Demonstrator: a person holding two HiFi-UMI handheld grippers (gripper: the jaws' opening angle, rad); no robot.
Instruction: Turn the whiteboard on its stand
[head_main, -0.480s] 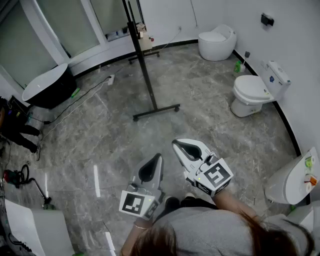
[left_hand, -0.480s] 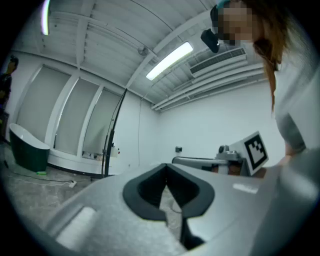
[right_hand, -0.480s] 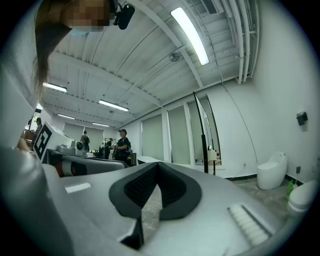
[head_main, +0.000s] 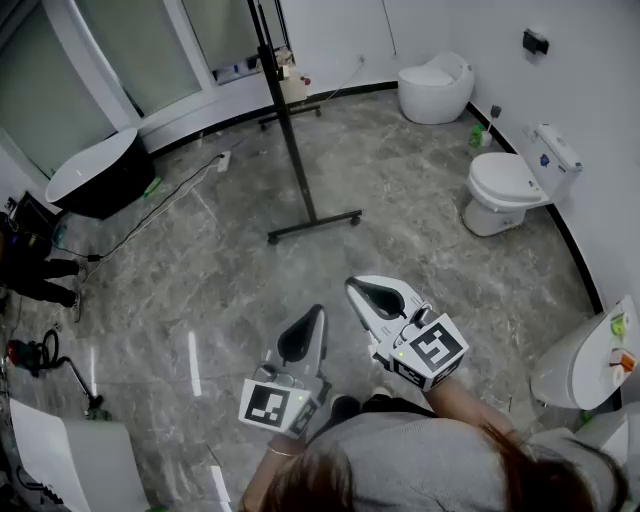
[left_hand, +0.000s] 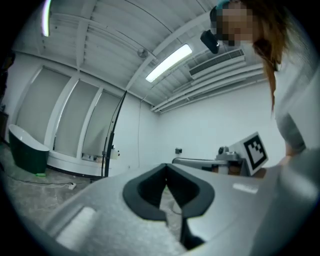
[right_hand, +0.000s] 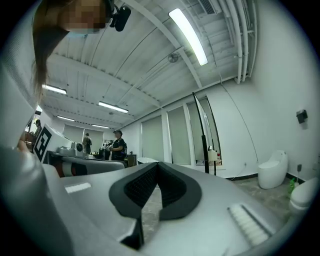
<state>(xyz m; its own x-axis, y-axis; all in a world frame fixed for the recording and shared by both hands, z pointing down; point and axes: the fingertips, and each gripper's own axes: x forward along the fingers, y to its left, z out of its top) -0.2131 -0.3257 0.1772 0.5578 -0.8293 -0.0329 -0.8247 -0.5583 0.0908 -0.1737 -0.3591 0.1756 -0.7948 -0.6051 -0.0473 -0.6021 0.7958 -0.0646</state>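
Both tongs sit low in my head view, held level side by side just ahead of the person's body, and neither carries anything. The left tongs (head_main: 314, 318) are pressed together: in the left gripper view (left_hand: 166, 167) the dark pads meet at their tips, and only grey floor shows through the cut-out behind them. The right tongs (head_main: 352, 288) are closed the same way, and the right gripper view (right_hand: 158, 165) shows the ribbed pads touching at the front with nothing pinched. The two tips lie near each other but apart, the right a little further forward. The whiteboard stand (head_main: 290, 140) stands at about 12 o'clock from the left tongs and 11 o'clock from the right, well apart from both with bare marble floor (head_main: 200, 290) between. Its black upright leans up and out of the top of the picture. The near foot bar (head_main: 314, 225), with a caster at each end, lies across the floor at its base, and a second foot bar (head_main: 290, 113) shows further back. I see the board only edge-on as thin dark lines, so I cannot tell which way its face is turned. In the left gripper view the stand (left_hand: 111, 140) rises at 10 o'clock from the jaws, and in the right gripper view it (right_hand: 202, 135) rises at 1 o'clock. A dark bathtub (head_main: 95, 175) lies off at 10 o'clock, and a white toilet (head_main: 505, 185) sits at 2 o'clock by the wall.
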